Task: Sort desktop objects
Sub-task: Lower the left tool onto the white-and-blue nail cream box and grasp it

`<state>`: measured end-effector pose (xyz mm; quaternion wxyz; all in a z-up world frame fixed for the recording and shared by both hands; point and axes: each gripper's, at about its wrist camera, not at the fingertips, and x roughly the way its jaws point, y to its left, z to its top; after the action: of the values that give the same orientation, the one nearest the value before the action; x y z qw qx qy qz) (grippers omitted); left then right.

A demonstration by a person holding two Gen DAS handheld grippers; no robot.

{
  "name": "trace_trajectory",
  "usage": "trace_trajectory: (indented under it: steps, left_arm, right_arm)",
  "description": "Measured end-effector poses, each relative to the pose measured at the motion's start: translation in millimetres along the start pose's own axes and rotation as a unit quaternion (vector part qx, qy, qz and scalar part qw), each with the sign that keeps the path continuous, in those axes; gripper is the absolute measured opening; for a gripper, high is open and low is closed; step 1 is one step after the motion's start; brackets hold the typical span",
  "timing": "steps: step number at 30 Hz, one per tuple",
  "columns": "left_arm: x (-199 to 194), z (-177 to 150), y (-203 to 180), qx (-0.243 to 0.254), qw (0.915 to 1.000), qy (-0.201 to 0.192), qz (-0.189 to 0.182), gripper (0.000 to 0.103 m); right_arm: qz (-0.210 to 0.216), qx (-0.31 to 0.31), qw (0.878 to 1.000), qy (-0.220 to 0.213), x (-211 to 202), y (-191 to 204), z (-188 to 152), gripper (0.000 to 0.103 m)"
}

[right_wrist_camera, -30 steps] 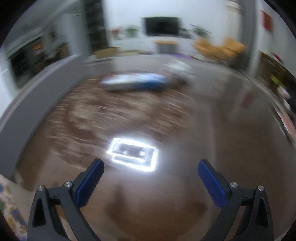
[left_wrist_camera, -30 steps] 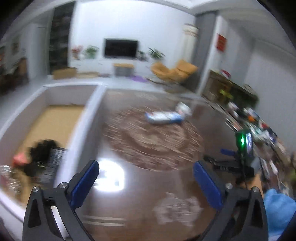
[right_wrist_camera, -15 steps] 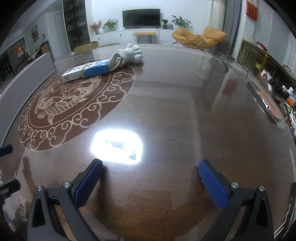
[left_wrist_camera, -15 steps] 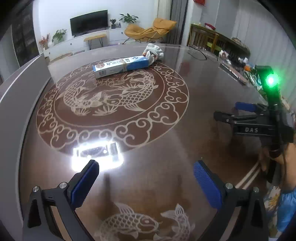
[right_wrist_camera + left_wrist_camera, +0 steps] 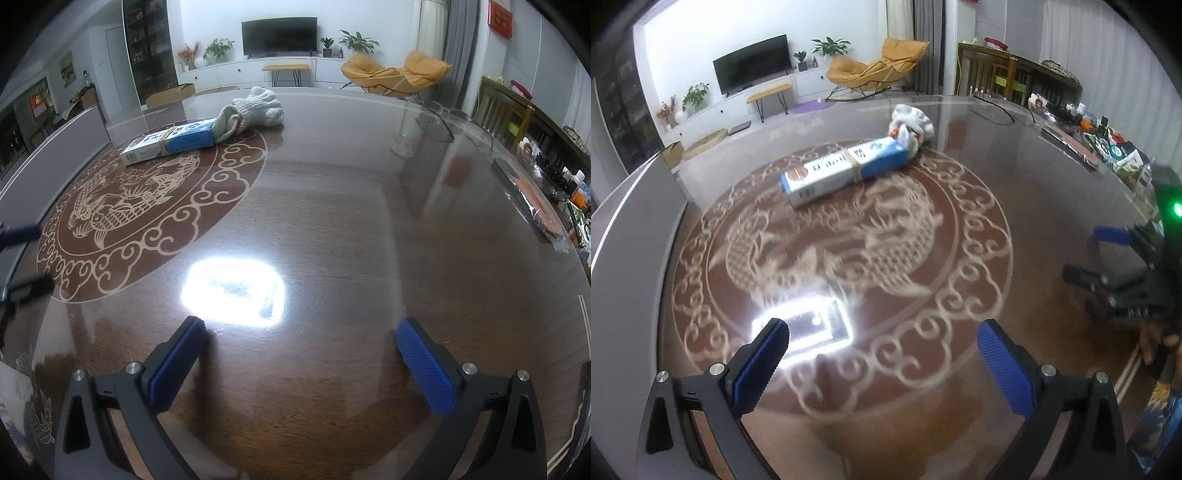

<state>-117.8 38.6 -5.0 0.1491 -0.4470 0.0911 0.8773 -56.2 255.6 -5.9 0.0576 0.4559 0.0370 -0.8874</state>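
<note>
The left gripper (image 5: 881, 350) hangs low over the near part of the counter (image 5: 1015, 192), above the pale fish-and-cloud pattern set into the dark wood. Its blue fingers (image 5: 759, 363) are spread wide and hold nothing. Far ahead of it lies one long blue and white box (image 5: 846, 170), flat on the pattern, with a band around its middle. One white knitted glove (image 5: 912, 123) lies at the far end of the box, touching it, and seems to rest partly on that end.

The right gripper (image 5: 303, 363) is over the bare wood to the right of the pattern, beside a bright reflection of a lamp. Its fingers (image 5: 424, 369) are also fully apart and empty. From this view the box (image 5: 171, 142) and the glove (image 5: 255, 109) are far to the front left.

The step in hand seems to be the approach to the first object. A good way would be for the left gripper, which is more in line with the box, to come over its middle near the band and turn so that the fingers close across the narrow width, not along the length. Because the glove touches the box, lifting the box may drag the glove, so it may be better to take the glove away first with the right gripper.

The count: one box, one glove, two grippers. Clutter at the far right edge is too small to count.
</note>
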Motion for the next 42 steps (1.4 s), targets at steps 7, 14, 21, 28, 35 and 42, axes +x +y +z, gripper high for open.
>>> trace_trajectory:
  steps: [7,14,21,28,35,42]
  left_arm:
    - [20,57,15,0.061,0.9975,-0.021,0.028,0.103]
    - [66,105,13,0.115,0.9927,0.021,0.029,0.103]
    - [103,125,3,0.180,0.9817,0.062,-0.002,0.103]
    - [122,144,10,0.175,0.9824,0.061,-0.018,0.103]
    - [133,149,30,0.097,0.9919,0.058,-0.058,0.103]
    - [132,146,45,0.048,0.9971,0.041,-0.043,0.095]
  right_arm:
    - [0.000,0.000,1.000,0.000,0,0,0,0.103]
    - [0.000,0.000,1.000,0.000,0,0,0,0.103]
    - [0.000,0.001,1.000,0.000,0,0,0,0.103]
    - [-0.001,0.001,1.000,0.000,0,0,0,0.103]
    - [-0.001,0.001,1.000,0.000,0,0,0,0.103]
    - [-0.001,0.001,1.000,0.000,0,0,0,0.103]
